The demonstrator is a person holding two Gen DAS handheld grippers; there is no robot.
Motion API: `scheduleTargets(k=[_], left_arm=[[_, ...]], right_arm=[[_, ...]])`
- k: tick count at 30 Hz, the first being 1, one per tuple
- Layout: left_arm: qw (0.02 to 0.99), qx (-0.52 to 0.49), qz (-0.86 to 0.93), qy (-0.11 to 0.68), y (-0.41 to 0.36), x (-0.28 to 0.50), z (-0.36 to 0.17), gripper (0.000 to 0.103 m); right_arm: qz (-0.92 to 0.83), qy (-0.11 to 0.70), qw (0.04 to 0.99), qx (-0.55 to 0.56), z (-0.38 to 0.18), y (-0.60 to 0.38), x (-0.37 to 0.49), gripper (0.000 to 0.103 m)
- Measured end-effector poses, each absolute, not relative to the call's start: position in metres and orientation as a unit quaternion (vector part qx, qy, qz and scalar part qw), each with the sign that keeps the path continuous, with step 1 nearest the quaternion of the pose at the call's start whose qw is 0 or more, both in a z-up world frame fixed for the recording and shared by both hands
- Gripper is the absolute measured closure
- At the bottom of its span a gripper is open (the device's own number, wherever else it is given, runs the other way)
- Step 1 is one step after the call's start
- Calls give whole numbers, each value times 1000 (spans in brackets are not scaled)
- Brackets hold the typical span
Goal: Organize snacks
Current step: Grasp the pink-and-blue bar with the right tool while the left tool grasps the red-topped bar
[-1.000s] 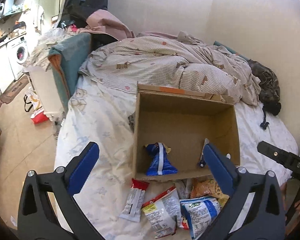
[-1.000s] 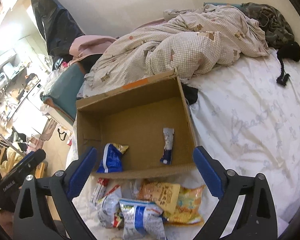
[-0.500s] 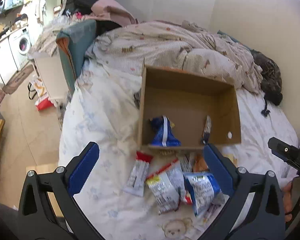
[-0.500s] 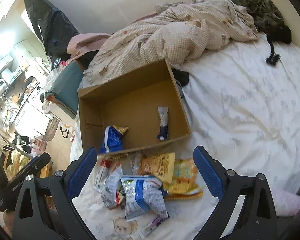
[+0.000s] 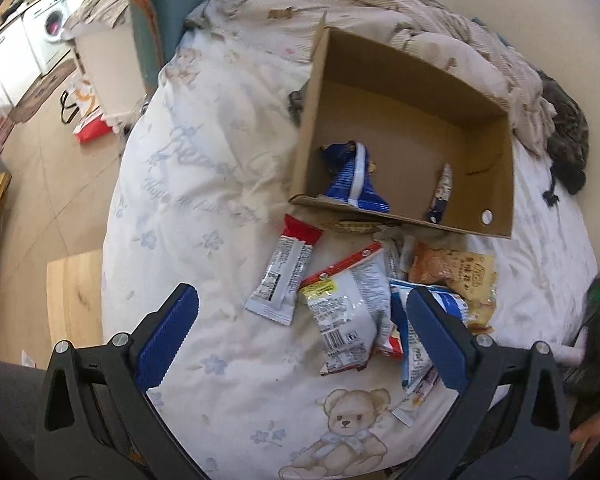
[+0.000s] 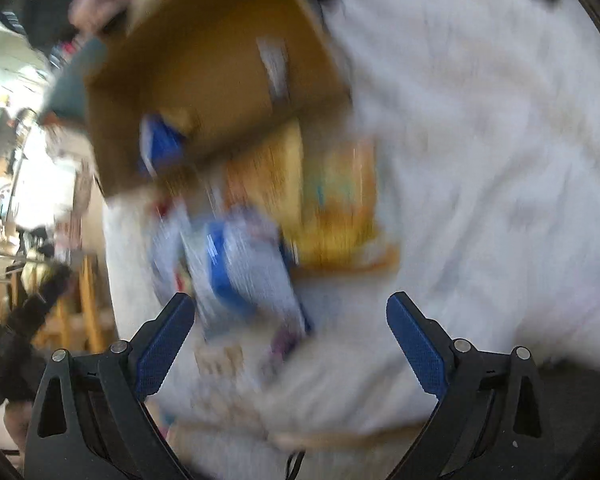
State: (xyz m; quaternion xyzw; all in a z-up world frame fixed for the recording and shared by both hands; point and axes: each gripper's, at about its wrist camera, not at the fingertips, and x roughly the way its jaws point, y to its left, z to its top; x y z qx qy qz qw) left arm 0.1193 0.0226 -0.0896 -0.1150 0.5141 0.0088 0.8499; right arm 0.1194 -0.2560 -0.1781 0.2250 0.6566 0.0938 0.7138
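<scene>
The loose snack packets lay in a heap on the bed (image 5: 188,184) just in front of the cardboard box (image 5: 496,176), which already held a blue bag (image 5: 354,184) and a slim stick pack (image 5: 442,190). Both the left gripper (image 5: 302,316) and the right gripper (image 6: 290,320) hung over the heap with jaws spread wide and empty, though the right view was badly blurred. The red-topped white packet (image 5: 286,276) and the crinkly clear-fronted bag (image 5: 348,304) looked light, soft and slippery, so a pinch on a sealed end seam seemed likelier to hold than a squeeze on the puffy middle.
</scene>
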Motion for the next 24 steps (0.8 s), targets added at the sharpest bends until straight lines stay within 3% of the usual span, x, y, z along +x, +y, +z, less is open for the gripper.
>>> scheduleTargets(k=[3, 7, 11, 14, 16, 18, 24], left_arm=[[846, -127, 14, 518, 25, 123, -92, 0], [846, -137, 26, 514, 31, 126, -90, 0], [846, -150, 40, 511, 44, 126, -89, 0], [840, -168, 53, 514, 56, 126, -90, 0], [835, -182, 64, 515, 64, 126, -91, 0], [831, -194, 73, 517, 70, 127, -92, 0], [825, -205, 82, 520, 76, 127, -94, 0]], right_arm=[[76, 678, 698, 219, -201, -240, 110, 13], [75, 691, 691, 197, -218, -213, 105, 32], [48, 696, 704, 135, -226, -191, 102, 40], [41, 689, 720, 76, -222, -180, 97, 56], [41, 688, 721, 65, -220, -179, 93, 76], [50, 690, 718, 78, -217, -182, 87, 85], [115, 689, 702, 141, -188, -183, 57, 85]])
